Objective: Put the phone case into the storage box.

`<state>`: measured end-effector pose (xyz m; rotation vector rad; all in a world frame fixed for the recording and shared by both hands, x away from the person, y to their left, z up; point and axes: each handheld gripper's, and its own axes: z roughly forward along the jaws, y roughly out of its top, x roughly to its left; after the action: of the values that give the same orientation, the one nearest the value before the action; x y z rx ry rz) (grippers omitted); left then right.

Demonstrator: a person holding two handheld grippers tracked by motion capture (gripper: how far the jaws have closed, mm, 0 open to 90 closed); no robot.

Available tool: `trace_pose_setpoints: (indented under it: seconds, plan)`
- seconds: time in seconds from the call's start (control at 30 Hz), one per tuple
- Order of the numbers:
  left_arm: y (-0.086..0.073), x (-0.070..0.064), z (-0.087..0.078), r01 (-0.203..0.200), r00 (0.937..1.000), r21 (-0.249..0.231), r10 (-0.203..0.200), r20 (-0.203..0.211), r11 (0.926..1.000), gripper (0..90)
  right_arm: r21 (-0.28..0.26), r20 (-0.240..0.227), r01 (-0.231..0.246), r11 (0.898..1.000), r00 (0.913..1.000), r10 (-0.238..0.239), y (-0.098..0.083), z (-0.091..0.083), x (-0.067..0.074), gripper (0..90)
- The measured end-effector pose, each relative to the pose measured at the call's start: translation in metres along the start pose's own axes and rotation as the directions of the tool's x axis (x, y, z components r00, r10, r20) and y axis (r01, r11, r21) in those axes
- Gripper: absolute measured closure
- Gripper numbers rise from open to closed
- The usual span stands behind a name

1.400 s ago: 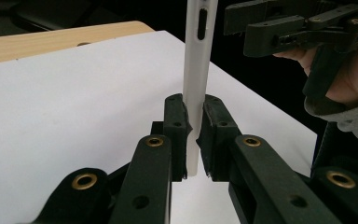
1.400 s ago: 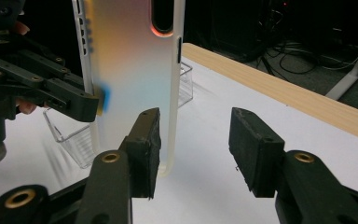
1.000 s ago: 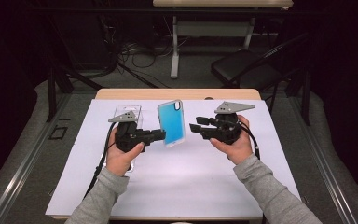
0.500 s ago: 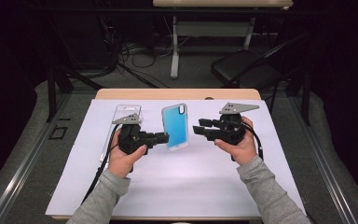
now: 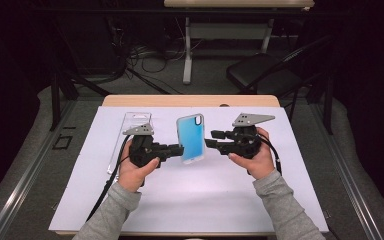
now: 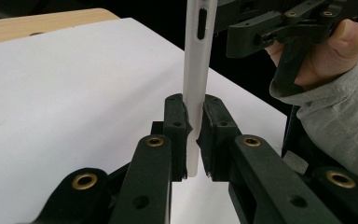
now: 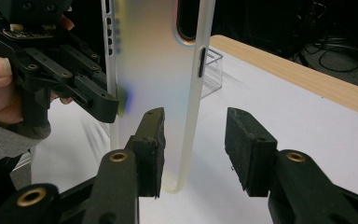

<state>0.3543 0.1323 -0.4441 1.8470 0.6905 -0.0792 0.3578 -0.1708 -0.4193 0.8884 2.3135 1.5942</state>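
While my left gripper [image 6: 193, 135] has its 2 jaws clamped on the long edge of the phone case [image 6: 196, 84], my right gripper [image 7: 193, 154] has its jaws apart, 1 on either side of the case's other long edge, neither pad clearly touching it. From the left gripper view I see the case edge-on, standing upright between the pads, white and thin, with a slot cut in its side. From the right gripper view I see its frosted back [image 7: 156, 70], a dark camera opening near the top and a row of small holes down 1 edge.

From the high view, the case [image 5: 191, 137] hangs above the white sheet [image 5: 200, 195], upright with its blue face toward the camera, between the left gripper [image 5: 176, 149] and the right gripper [image 5: 211, 143]. My left hand [image 5: 132, 172] and right hand [image 5: 255, 157] grip the handles, grey sleeves behind them. A clear tray [image 5: 130, 135] lies flat on the sheet just beyond my left hand. The sheet covers a wooden table [image 5: 190, 100].
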Motion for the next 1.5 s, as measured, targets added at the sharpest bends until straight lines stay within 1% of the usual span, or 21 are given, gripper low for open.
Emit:
trace_pose_setpoints:
  seconds: [0.1,0.17,0.3,0.33,0.37,0.4,0.47,0.57,0.6,0.77,0.8,0.93,1.3,1.5]
  plan:
    - [-0.0007,-0.0006,0.0014,0.001,1.0000,0.000,-0.001,0.007,1.0000,81.8,0.002,0.000,0.000,1.000,1.0000,0.000,-0.0010,0.0005,-0.0004,58.3]
    - [-0.0010,-0.0006,0.0025,-0.002,0.9999,0.005,0.002,0.017,1.0000,81.8,-0.004,-0.009,-0.014,1.000,0.9999,0.014,-0.0022,0.0008,-0.0014,59.0]
    - [-0.0014,-0.0018,0.0043,-0.002,0.9996,0.010,0.002,0.029,1.0000,81.8,-0.010,-0.019,-0.029,1.000,0.9994,0.028,-0.0031,0.0009,-0.0037,59.8]
    - [-0.0014,-0.0019,0.0044,-0.003,0.9995,0.009,0.002,0.033,1.0000,81.8,-0.009,-0.030,-0.037,0.999,0.9989,0.037,-0.0029,0.0005,-0.0052,60.3]
    - [-0.0014,-0.0021,0.0043,-0.002,0.9994,0.009,0.002,0.035,1.0000,81.8,-0.009,-0.030,-0.037,0.999,0.9989,0.037,-0.0029,0.0005,-0.0052,60.3]
    - [-0.0013,-0.0021,0.0042,-0.003,0.9993,0.008,0.002,0.037,1.0000,81.8,-0.013,-0.044,-0.048,0.999,0.9979,0.047,-0.0027,0.0008,-0.0060,60.9]
    - [-0.0014,-0.0026,0.0044,-0.002,0.9989,0.006,0.002,0.046,1.0000,81.8,-0.009,-0.051,-0.055,0.998,0.9972,0.055,-0.0026,0.0009,-0.0066,61.8]
    - [-0.0016,-0.0030,0.0049,-0.002,0.9988,0.007,0.001,0.049,1.0000,81.8,-0.008,-0.061,-0.063,0.998,0.9962,0.062,-0.0027,0.0016,-0.0077,62.8]
    - [-0.0018,-0.0034,0.0055,0.000,0.9986,0.006,0.000,0.054,1.0000,81.8,-0.005,-0.071,-0.071,0.997,0.9950,0.071,-0.0028,0.0021,-0.0083,63.8]
    - [-0.0020,-0.0037,0.0063,-0.006,0.9985,0.011,0.006,0.055,0.9999,81.8,-0.009,-0.082,-0.083,0.997,0.9932,0.082,-0.0028,0.0035,-0.0088,65.8]
    - [-0.0021,-0.0037,0.0067,-0.006,0.9984,0.012,0.005,0.055,0.9999,81.8,-0.002,-0.088,-0.088,0.996,0.9922,0.088,-0.0030,0.0040,-0.0088,66.8]
    - [-0.0023,-0.0037,0.0072,-0.008,0.9984,0.014,0.007,0.057,0.9999,81.8,0.006,-0.092,-0.079,0.997,0.9926,0.079,-0.0032,0.0060,-0.0087,68.6]
    - [-0.0030,-0.0028,0.0086,-0.004,0.9986,0.017,0.003,0.054,0.9998,81.8,0.008,-0.108,-0.079,0.997,0.9909,0.080,-0.0030,0.0070,-0.0078,72.0]
    - [-0.0030,-0.0023,0.0087,-0.003,0.9985,0.018,0.002,0.054,0.9998,81.8,0.008,-0.109,-0.078,0.997,0.9909,0.079,-0.0030,0.0072,-0.0080,73.7]
